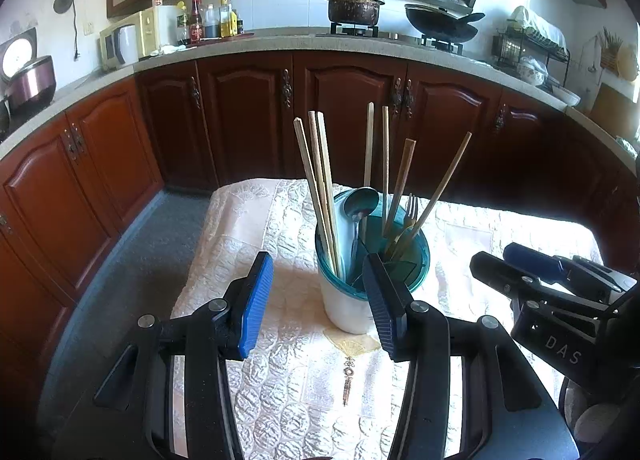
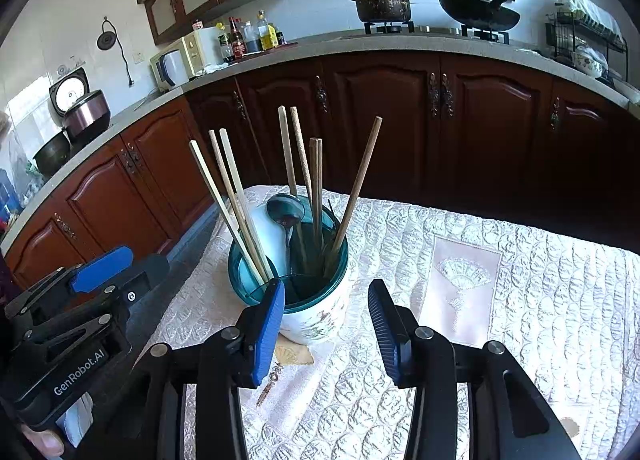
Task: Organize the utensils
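A white utensil holder with a teal rim [image 1: 347, 302] [image 2: 320, 316] stands on the quilted tablecloth. It holds several wooden chopsticks [image 1: 320, 187] [image 2: 230, 195], a dark spoon [image 1: 361, 201] [image 2: 285, 209] and a fork [image 1: 411, 211]. My left gripper [image 1: 318, 272] is open and empty just in front of the holder; it also shows in the right wrist view [image 2: 120, 264]. My right gripper [image 2: 326, 292] is open and empty, just in front of the holder; it shows in the left wrist view [image 1: 496, 258] to the holder's right.
The table with the white quilted cloth [image 1: 280, 380] [image 2: 520, 280] stands before dark red kitchen cabinets [image 1: 248, 115]. The counter behind bears a microwave [image 1: 128, 39], bottles, a pot [image 1: 354, 9] and a wok [image 1: 440, 21]. Grey floor [image 1: 152, 252] lies left of the table.
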The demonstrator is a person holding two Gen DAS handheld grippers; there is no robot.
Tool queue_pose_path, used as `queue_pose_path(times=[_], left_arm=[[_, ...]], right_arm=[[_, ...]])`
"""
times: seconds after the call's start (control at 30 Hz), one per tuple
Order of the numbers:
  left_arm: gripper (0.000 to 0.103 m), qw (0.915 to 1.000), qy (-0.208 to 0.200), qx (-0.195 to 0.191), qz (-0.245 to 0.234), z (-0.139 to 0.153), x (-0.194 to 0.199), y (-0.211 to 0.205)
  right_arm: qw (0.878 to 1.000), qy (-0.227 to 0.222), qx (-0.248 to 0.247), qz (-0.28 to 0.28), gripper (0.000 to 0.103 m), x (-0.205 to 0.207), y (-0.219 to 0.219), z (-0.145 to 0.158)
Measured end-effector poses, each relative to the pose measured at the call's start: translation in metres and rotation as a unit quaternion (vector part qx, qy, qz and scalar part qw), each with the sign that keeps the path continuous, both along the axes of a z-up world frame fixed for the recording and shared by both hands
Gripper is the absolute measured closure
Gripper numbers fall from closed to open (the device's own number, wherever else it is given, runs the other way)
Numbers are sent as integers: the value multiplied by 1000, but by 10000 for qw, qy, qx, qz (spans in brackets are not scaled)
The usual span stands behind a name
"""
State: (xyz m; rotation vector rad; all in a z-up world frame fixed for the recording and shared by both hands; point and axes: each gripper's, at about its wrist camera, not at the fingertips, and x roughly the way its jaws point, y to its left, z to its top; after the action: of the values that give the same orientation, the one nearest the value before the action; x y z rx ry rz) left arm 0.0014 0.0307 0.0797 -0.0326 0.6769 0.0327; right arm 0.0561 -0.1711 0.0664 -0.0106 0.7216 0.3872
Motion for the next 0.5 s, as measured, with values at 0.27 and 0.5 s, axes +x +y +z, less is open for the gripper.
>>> queue_pose_path(times=[0.27, 0.5], left_arm=[[57, 9999, -76, 60, 28, 5, -5, 0], [57, 9997, -190, 146, 47, 10, -12, -1]], right_arm=[[10000, -54, -35, 25, 50, -6, 4, 4], [9999, -85, -72, -4, 50, -8, 7, 9]])
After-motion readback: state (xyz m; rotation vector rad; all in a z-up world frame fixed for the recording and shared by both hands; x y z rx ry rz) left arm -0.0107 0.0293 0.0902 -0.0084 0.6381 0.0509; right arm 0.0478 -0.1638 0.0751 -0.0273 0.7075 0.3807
